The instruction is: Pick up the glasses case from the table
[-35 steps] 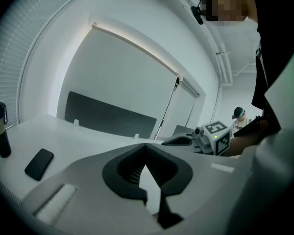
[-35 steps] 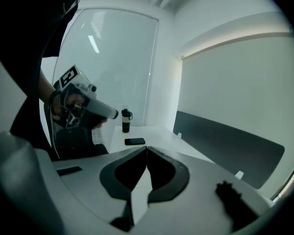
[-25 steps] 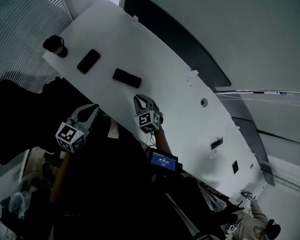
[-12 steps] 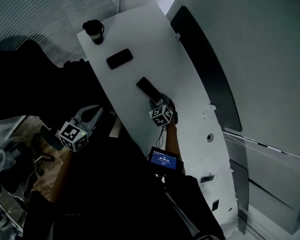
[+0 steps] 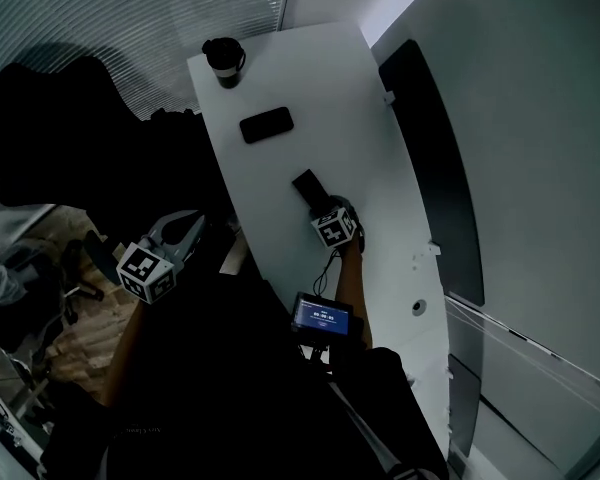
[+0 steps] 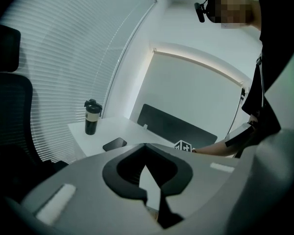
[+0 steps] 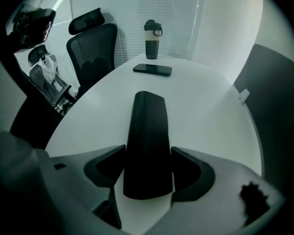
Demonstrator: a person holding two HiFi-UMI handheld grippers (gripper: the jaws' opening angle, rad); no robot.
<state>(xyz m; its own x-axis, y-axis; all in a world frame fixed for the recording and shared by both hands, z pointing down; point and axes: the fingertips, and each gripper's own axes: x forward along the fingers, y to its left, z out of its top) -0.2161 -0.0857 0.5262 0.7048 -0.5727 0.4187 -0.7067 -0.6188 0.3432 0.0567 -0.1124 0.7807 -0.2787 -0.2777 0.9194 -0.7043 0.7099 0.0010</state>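
The glasses case (image 7: 147,141) is a long black case lying flat on the white table (image 5: 380,148); in the head view the case (image 5: 308,184) shows at mid-table. My right gripper (image 5: 325,206) points steeply down at its near end. In the right gripper view the right gripper (image 7: 148,149) has just been opening its jaws, and they now stand wide with the case between them, not clamped. My left gripper (image 5: 192,221) hangs off the table's left edge, over the dark floor side, with nothing in it. The left gripper (image 6: 145,145) has its fingertips touching.
A black phone (image 5: 266,125) lies beyond the case, and a dark travel mug (image 5: 223,60) stands at the table's far end. A black office chair (image 7: 90,43) is at the left side. A dark panel (image 5: 435,168) runs along the table's right edge.
My right gripper has come forward and down to the case, and its jaws now straddle the case's near end. The left gripper stays beside the table edge.
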